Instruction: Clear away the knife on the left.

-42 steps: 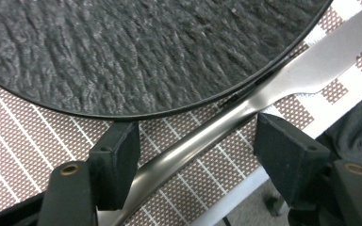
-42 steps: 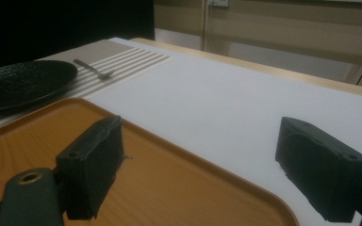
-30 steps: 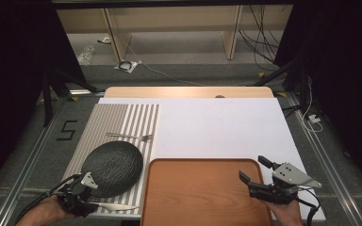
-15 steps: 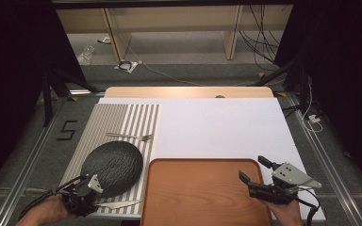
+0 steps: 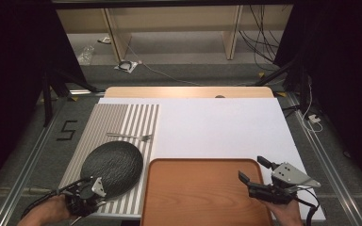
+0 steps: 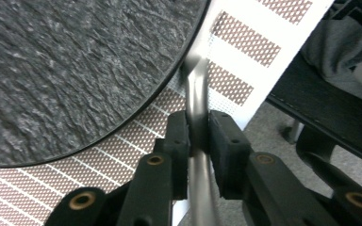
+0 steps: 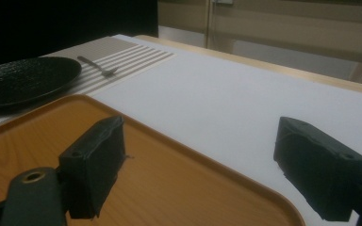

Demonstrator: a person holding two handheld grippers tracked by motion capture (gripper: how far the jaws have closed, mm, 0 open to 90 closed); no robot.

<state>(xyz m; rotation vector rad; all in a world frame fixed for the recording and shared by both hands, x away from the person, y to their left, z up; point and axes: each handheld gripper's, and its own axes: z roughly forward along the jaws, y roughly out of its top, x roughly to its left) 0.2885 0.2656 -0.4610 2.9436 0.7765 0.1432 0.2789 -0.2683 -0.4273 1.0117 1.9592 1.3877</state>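
Gripping a thin metal handle (image 6: 199, 117) in my left tongs (image 6: 199, 141), I have both pads clamped on it at the near left corner of the surface (image 5: 217, 122). The handle runs up between the pads and bends toward the rim of the black plate (image 6: 75, 70); I cannot tell what utensil it is. It sits just off the plate's near edge, above the striped mat (image 6: 245, 37). From above, my left tongs (image 5: 92, 188) are at the plate's (image 5: 113, 162) near rim, on the mat (image 5: 122, 122). A fork (image 5: 129, 137) lies on the mat beyond the plate. My right tongs (image 5: 253, 170) are spread apart and hold nothing, hovering over the far right corner of the wooden tray (image 5: 202, 193). In the right gripper view the tray (image 7: 146, 179) lies below those tongs (image 7: 202, 155).
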